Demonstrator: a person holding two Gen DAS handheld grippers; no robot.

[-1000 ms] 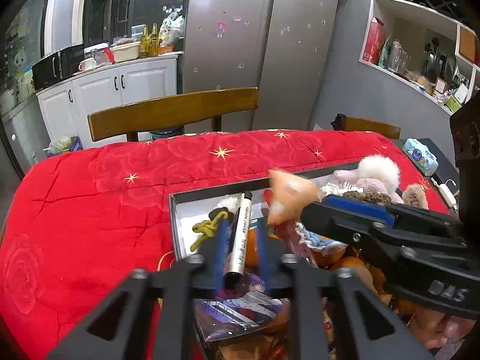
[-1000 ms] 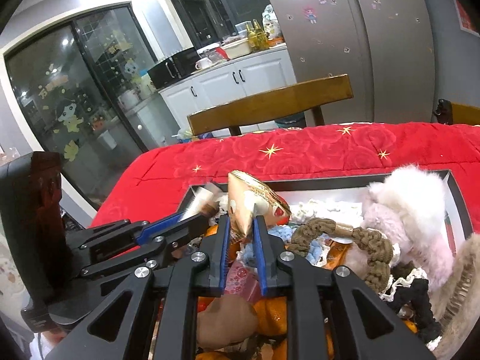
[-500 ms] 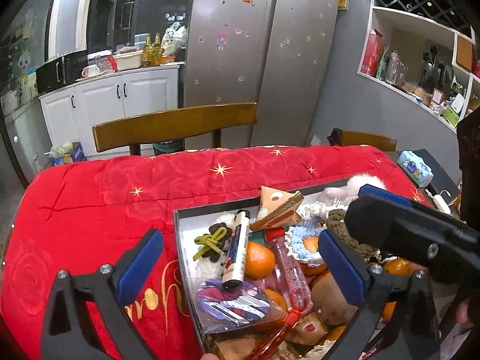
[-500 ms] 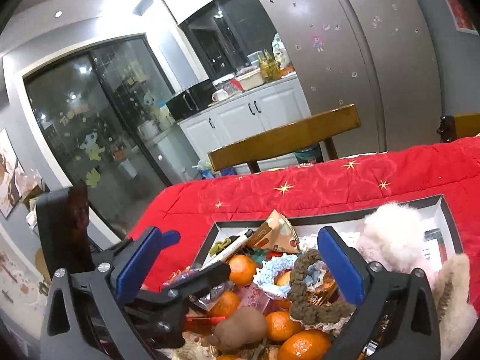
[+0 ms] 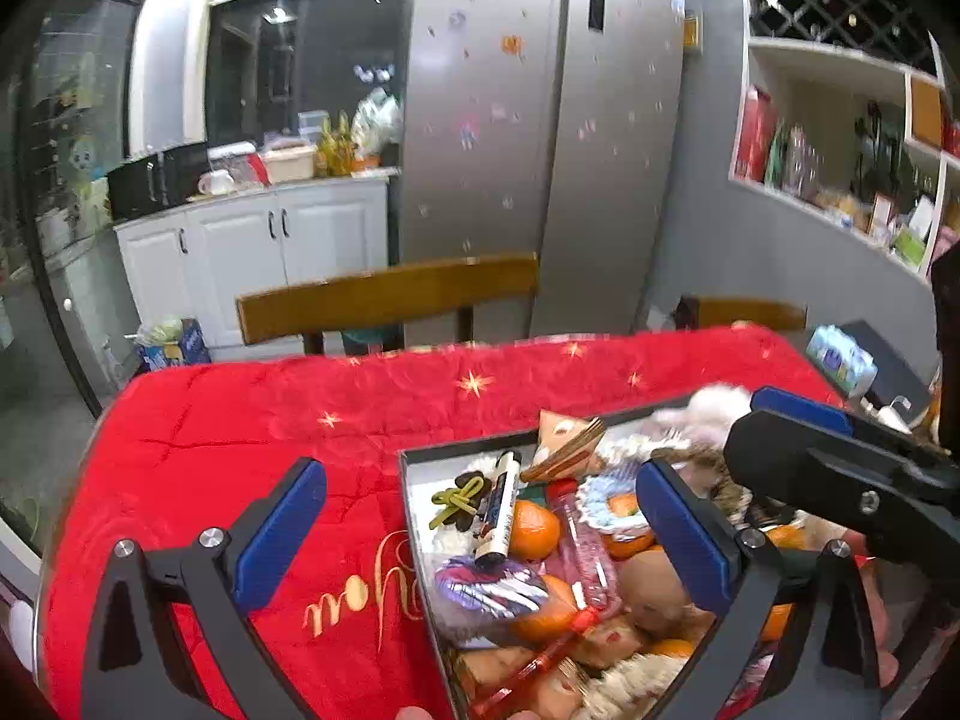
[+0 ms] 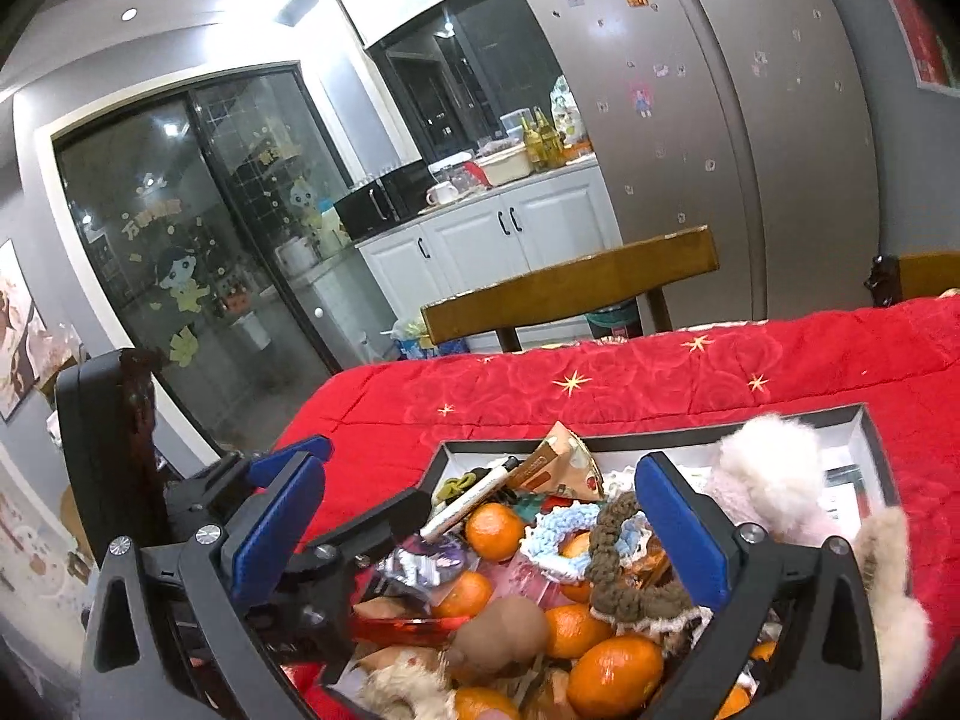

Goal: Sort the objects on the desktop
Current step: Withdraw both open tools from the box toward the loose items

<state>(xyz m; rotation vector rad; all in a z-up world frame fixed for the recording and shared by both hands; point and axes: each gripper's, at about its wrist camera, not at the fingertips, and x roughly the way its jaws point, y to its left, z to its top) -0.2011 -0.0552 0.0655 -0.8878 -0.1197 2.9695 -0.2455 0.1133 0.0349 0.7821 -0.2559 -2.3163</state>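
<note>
While we're hovering over one box (image 5: 414, 462), both grippers are gaping empty.
We're seeing one marker (image 5: 498, 510) and one wedge carton (image 6: 561, 462) now lying inside, released since earlier.

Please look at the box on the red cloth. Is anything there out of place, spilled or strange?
Nothing is spilled on the red cloth. The odd thing is the mix in the box: oranges lie among a marker, a fluffy pink toy and crochet pieces, piled without order. Both tools stand open and empty.
</note>
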